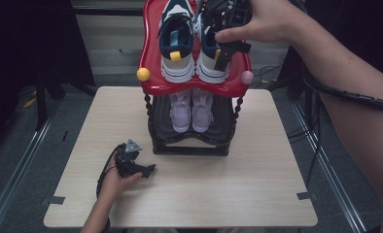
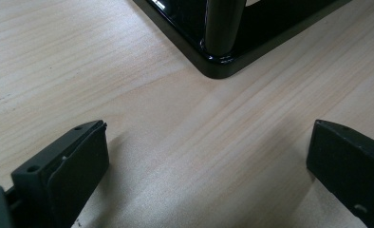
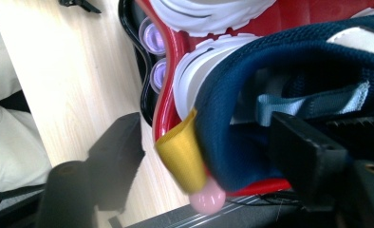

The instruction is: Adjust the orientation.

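Pale wood counter (image 1: 257, 194) carrying a two-tier shoe rack (image 1: 189, 145) at its middle — black base, red top tray (image 1: 150, 53).

Top tray holding a navy-and-white pair: left sneaker (image 1: 176, 41) and right sneaker (image 1: 213, 53), heels toward the near edge, side by side and touching. Lower tier holding a pale pink pair (image 1: 192, 109).

Right gripper (image 1: 223, 48) up at the right sneaker's heel, hand (image 1: 262, 19) above it. Fingers parted, straddling the heel collar: one finger (image 3: 308, 156) inside the shoe, the other outside, clear of the yellow pull tab (image 3: 180, 152). No squeeze on the collar visible. Pink knob (image 3: 206, 199) on the tray corner just below the tab.

Left gripper (image 1: 131, 165) resting low on the counter near the rack's front left corner — fingers (image 2: 76, 166) wide apart, nothing between them but bare wood.
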The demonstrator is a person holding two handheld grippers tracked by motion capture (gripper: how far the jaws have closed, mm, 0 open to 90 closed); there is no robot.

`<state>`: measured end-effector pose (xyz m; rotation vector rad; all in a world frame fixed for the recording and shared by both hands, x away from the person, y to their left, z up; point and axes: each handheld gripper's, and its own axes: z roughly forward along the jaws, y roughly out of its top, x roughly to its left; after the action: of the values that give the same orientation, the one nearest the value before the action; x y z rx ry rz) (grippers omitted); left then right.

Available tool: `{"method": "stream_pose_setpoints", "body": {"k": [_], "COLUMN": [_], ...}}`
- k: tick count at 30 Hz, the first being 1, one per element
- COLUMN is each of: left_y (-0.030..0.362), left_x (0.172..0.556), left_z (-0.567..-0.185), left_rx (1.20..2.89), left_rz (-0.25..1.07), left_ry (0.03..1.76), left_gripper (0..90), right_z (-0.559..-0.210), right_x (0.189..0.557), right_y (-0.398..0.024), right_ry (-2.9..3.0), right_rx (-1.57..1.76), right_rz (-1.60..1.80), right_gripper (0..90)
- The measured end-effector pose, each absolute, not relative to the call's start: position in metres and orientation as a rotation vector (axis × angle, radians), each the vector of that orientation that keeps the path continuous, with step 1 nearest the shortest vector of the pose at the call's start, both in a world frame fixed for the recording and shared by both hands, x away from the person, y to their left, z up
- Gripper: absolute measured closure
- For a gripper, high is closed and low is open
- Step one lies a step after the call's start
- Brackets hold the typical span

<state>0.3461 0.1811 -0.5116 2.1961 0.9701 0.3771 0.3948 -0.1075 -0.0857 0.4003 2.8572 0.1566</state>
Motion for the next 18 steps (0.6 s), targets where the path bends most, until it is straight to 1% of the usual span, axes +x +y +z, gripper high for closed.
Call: {"method": "stream_pose_setpoints", "body": {"k": [3,7,18], "left_y": [0.181,0.181,0.181], "left_x": [0.346,0.346,0.346], "left_z": [-0.512,-0.512,-0.512], "left_rx": [2.196,2.196,2.193], "left_rz": [0.377,0.377,0.374], "left_ry": [0.970,0.970,0.973], "left_gripper": [0.0,0.0,0.0], "right_z": [-0.081,-0.074,-0.062], "right_x": [0.392,0.389,0.379], "right_y": [-0.110,-0.115,-0.122], "right_ry": [2.848,2.850,2.885], "right_rx": [0.418,0.423,0.400], "right_rz": [0.143,0.127,0.130], "right_gripper": [23.6,20.6,19.8]}}
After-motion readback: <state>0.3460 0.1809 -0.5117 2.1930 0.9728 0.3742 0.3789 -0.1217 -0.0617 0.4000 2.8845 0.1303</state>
